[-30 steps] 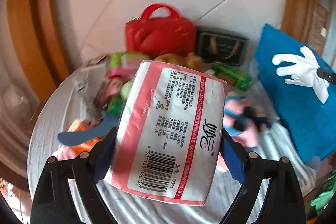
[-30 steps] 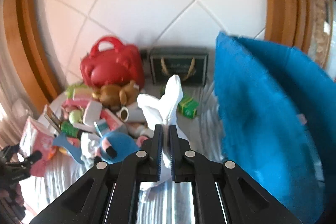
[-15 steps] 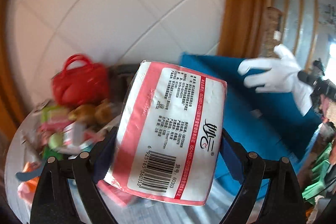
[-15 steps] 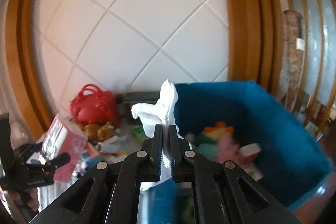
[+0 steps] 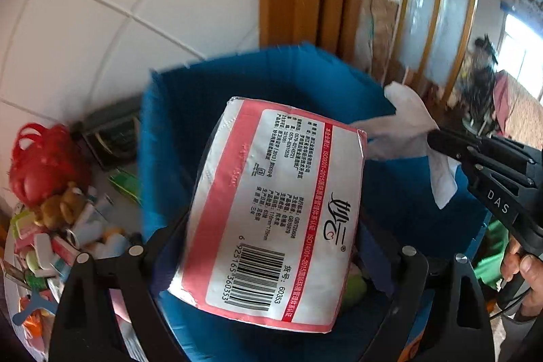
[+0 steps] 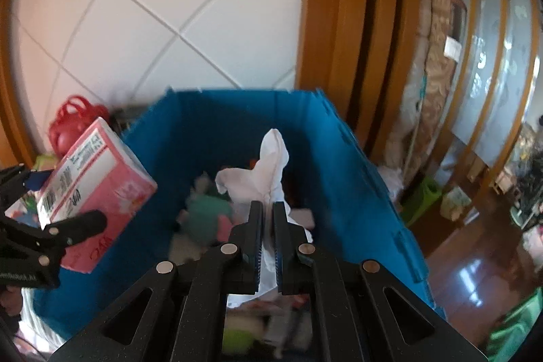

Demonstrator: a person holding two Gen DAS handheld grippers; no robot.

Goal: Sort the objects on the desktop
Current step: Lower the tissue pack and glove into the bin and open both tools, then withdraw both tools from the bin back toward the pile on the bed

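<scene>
My left gripper (image 5: 271, 243) is shut on a pink and white tissue pack (image 5: 275, 216) and holds it over the open blue fabric bin (image 5: 176, 124). The same pack (image 6: 95, 195) shows at the bin's left rim in the right wrist view. My right gripper (image 6: 267, 212) is shut on a white glove (image 6: 264, 172) and holds it above the inside of the bin (image 6: 356, 172). The glove (image 5: 407, 131) and the right gripper (image 5: 437, 138) also show at the right in the left wrist view. Soft toys (image 6: 207, 212) lie on the bin's floor.
A pile of items lies on the table left of the bin: a red handbag (image 5: 40, 158), a brown teddy bear (image 5: 61, 206), small packets and a dark box (image 5: 112, 138). A tiled wall and a wooden door frame (image 6: 339, 22) stand behind. Wooden floor lies to the right.
Both grippers have swung right from the table pile to above the blue bin, carrying the tissue pack and the glove. The bin's inside has come into view.
</scene>
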